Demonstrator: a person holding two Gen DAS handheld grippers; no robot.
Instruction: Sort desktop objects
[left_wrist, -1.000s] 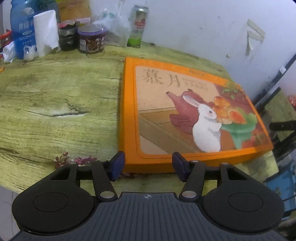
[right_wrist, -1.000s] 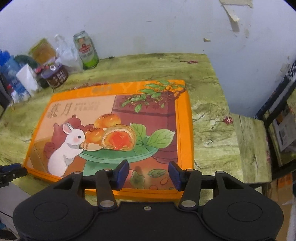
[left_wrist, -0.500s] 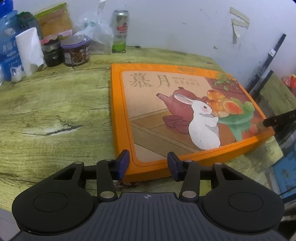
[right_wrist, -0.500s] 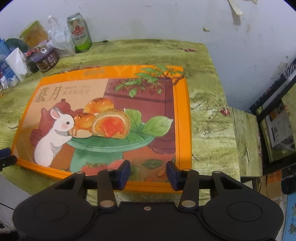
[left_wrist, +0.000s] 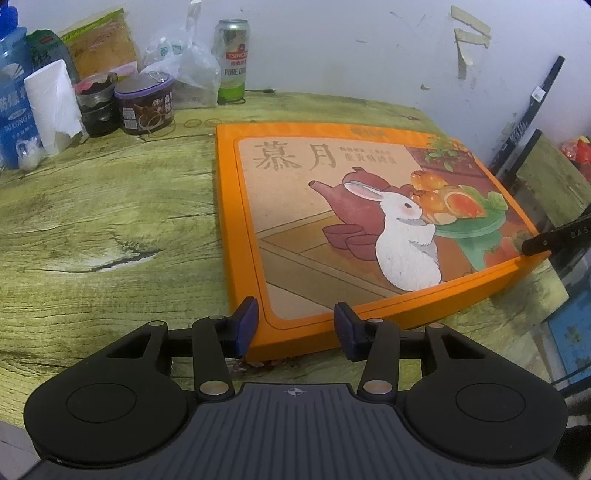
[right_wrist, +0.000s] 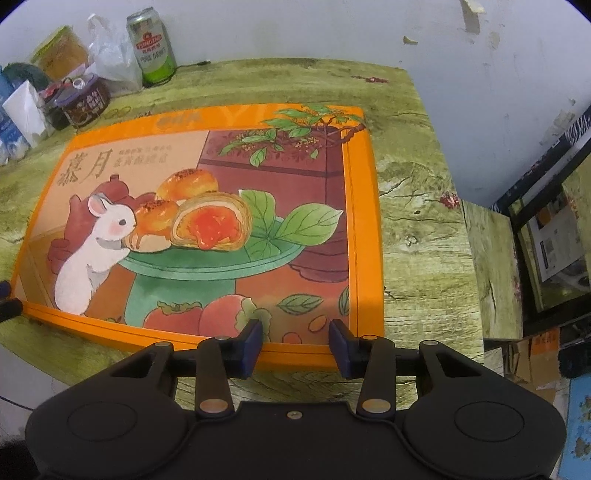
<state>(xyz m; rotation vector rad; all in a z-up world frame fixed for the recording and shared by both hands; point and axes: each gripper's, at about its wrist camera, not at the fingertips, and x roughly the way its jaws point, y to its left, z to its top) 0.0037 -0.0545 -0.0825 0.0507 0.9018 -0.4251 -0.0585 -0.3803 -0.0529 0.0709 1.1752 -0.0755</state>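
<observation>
The left gripper (left_wrist: 293, 328) is at the near left corner of the orange gift box (left_wrist: 332, 206). Its 2 blue fingers (left_wrist: 246, 325) stand narrow on either side of that corner; I cannot tell if the pads really press on the box. The right gripper (right_wrist: 294, 342) is at the near edge of the same box (right_wrist: 207, 221), close to its right corner. Its jaws are also narrow, almost at their smallest, with the box edge between the 2 pads (right_wrist: 252, 341), but the contact itself is not clear.

The box lies flat on the green wood-pattern table (left_wrist: 103, 221), with its near edge at the near edge of the table. Its lid shows a white rabbit, pastries and a teapot. In the left wrist view the tip of the right gripper (left_wrist: 554, 240) appears at the far right corner of the box.

Behind the box, well apart from it and against the white wall (left_wrist: 332, 48), stand a green beer can (left_wrist: 232, 61), a clear plastic bag (left_wrist: 184, 70), a purple-lidded jar (left_wrist: 144, 105), a dark jar (left_wrist: 96, 103), a white paper roll (left_wrist: 55, 107) and a blue bottle (left_wrist: 13, 103).
</observation>
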